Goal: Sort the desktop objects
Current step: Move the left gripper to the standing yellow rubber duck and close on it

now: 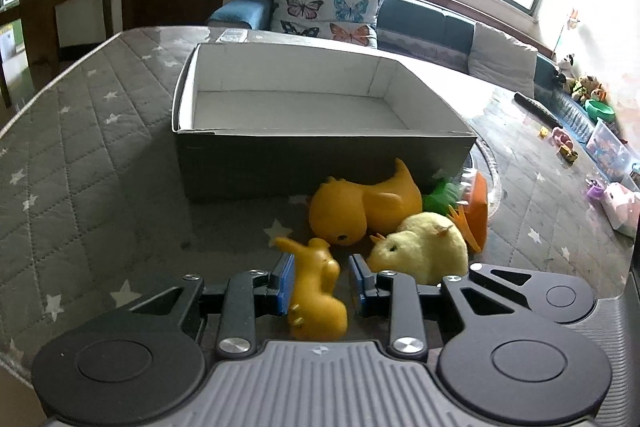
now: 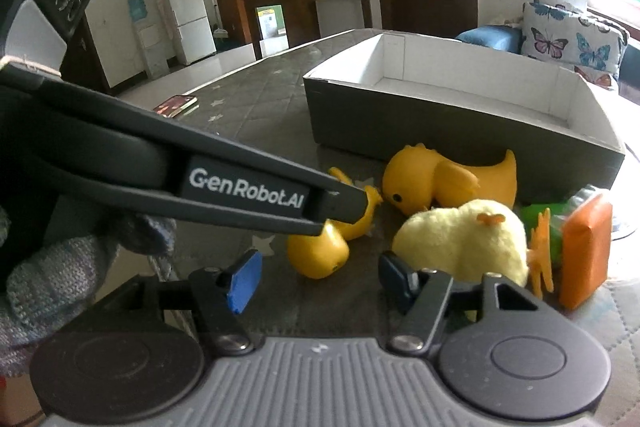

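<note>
Left gripper (image 1: 320, 279) grips small yellow toy (image 1: 316, 291); plush chick (image 1: 424, 247), rubber duck (image 1: 360, 211) alongside.

Home: sofa (image 1: 420, 23), probably fridge (image 2: 188, 13)

My left hand-held gripper (image 2: 340, 207) hid the small yellow toy's (image 2: 320, 251) upper half, green toy (image 1: 440, 197) mostly buried behind the plush chick (image 1: 428, 247), far toys by the sofa (image 1: 580, 87) too small to name
</note>
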`<state>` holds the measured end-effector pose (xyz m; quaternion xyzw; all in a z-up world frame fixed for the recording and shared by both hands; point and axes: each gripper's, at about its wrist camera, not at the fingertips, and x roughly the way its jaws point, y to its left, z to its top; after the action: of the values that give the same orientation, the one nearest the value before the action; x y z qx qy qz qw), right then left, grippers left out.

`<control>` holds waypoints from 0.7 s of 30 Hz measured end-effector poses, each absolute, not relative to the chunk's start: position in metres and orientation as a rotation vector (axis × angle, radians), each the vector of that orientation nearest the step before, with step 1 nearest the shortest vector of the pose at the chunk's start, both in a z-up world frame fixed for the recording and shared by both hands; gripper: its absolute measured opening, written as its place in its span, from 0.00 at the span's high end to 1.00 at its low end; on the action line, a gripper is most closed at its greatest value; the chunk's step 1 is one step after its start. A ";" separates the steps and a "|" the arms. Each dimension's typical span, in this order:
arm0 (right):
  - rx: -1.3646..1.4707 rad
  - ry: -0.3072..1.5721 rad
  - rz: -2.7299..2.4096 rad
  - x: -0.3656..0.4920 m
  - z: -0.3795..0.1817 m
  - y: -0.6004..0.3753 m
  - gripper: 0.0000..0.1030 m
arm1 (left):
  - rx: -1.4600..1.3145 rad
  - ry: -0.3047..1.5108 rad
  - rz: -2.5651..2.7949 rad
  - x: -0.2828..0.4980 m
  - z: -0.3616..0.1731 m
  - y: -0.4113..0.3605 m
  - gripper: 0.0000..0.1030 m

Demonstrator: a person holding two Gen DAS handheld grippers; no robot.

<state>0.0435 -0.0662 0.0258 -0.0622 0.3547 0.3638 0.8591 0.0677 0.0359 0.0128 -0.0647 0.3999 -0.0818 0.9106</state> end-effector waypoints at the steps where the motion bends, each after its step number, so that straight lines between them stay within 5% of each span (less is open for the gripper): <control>1: -0.131 0.746 0.763 0.046 0.025 -0.064 0.37 | -0.140 0.831 -0.168 0.070 0.012 0.037 0.69; 15: -0.108 0.787 0.804 0.063 0.015 -0.052 0.63 | -0.207 0.909 -0.181 0.082 -0.003 0.054 0.66; 21: -0.101 0.765 0.807 0.059 0.021 -0.057 0.63 | -0.217 0.892 -0.185 0.078 0.006 0.056 0.67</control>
<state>0.0591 -0.0566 0.0210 -0.0481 0.3630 0.3827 0.8482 0.0780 0.0555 0.0063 -0.1044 0.4300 -0.0890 0.8924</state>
